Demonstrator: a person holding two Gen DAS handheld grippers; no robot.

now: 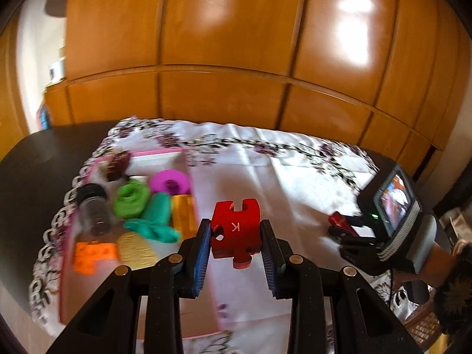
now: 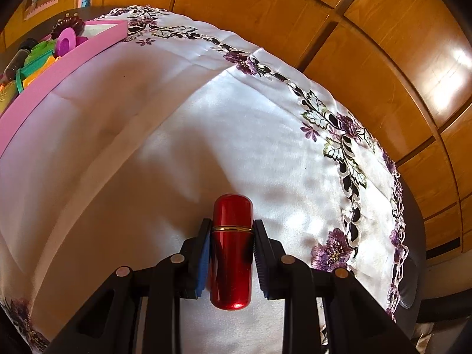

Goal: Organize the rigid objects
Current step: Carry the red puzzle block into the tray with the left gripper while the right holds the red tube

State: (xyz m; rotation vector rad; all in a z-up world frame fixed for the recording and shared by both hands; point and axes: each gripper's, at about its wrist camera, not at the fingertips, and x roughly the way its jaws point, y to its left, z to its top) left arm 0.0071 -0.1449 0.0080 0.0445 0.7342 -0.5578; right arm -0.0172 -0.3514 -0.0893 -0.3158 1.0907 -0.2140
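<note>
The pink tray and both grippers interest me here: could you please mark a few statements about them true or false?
1. The left gripper is shut on a red puzzle block marked K. True.
2. The right gripper is empty. False: it is shut on a red capsule-shaped case with a gold band.
3. The pink tray already holds several colourful toys. True.
4. The tray sits on bare wood. False: it sits on a white floral tablecloth.
5. The red case lies inside the tray. False: it is held away from the tray, over the cloth.
</note>
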